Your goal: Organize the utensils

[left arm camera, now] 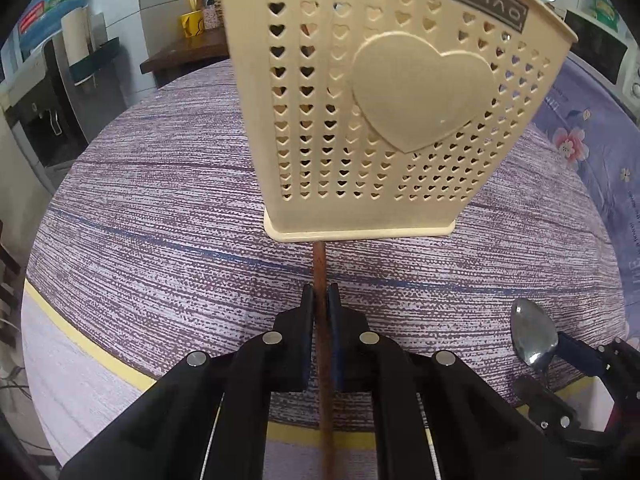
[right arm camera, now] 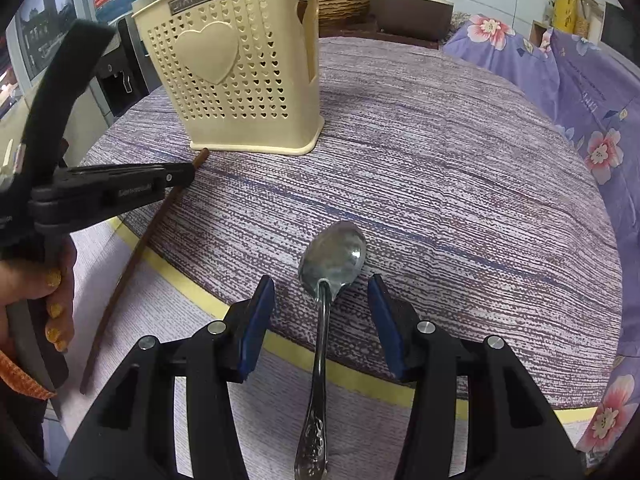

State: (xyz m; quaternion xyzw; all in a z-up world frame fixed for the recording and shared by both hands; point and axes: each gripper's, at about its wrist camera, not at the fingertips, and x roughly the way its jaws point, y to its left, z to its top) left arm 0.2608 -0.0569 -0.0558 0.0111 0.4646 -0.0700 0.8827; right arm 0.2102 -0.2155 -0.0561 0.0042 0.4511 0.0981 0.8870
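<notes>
Left wrist: your left gripper [left arm camera: 320,300] pinches chopstick [left arm camera: 319,264], axis toward holder [left arm camera: 360,120].
Right gripper [right arm camera: 322,300]: spread astride spoon [right arm camera: 324,312].

The utensil holder [left arm camera: 384,92] is cream, pierced with rows of small heart-shaped holes around one large raised heart, under a grey label. The tablecloth [right arm camera: 460,184] is mottled purple and white in fine stripes with thin blue lines and a yellow border. The chopstick [left arm camera: 320,268] is reddish brown. The spoon [right arm camera: 332,256] is shiny silver, its handle apparently embossed. Both grippers are black with blue pads [right arm camera: 256,320].
</notes>
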